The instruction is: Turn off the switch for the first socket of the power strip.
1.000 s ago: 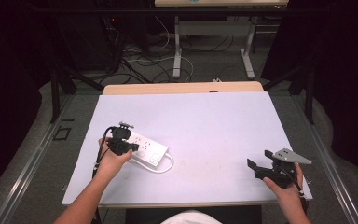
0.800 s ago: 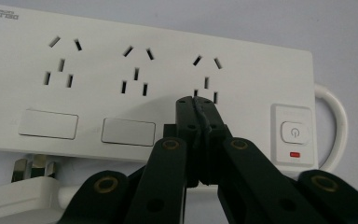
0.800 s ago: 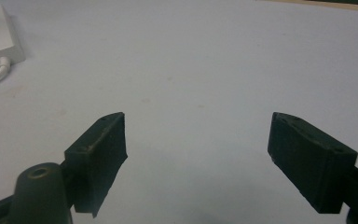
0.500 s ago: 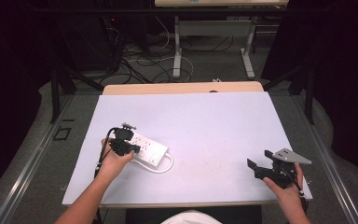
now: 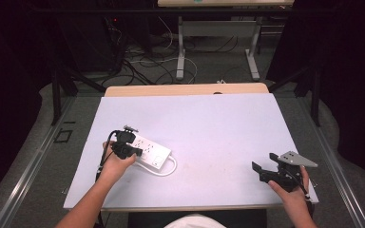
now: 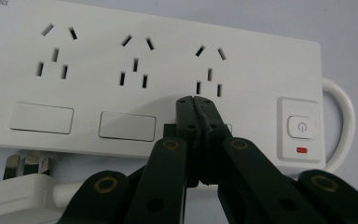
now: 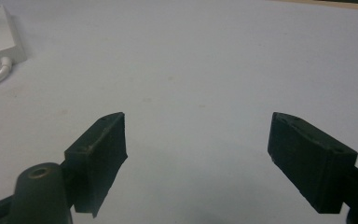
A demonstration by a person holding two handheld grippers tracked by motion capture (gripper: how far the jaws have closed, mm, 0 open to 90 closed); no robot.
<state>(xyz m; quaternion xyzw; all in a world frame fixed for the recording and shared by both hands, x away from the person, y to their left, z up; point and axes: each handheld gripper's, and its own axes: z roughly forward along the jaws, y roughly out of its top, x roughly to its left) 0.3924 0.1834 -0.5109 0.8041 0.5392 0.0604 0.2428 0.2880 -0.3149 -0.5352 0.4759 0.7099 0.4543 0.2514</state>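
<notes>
The power strip [image 6: 158,79] lay flat on the counter's [image 5: 218,123] left side w/ left gripper [image 6: 196,105] jaws pressed together, tip on its face by the 3rd socket, prob poking a switch, while right gripper [image 7: 196,154] sat idle far right, jaws spread, nothing held.

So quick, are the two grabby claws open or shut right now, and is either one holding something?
Left gripper: shut, jaws pressed together over the white power strip, holding nothing.
Right gripper: open, empty, above the white table.
</notes>
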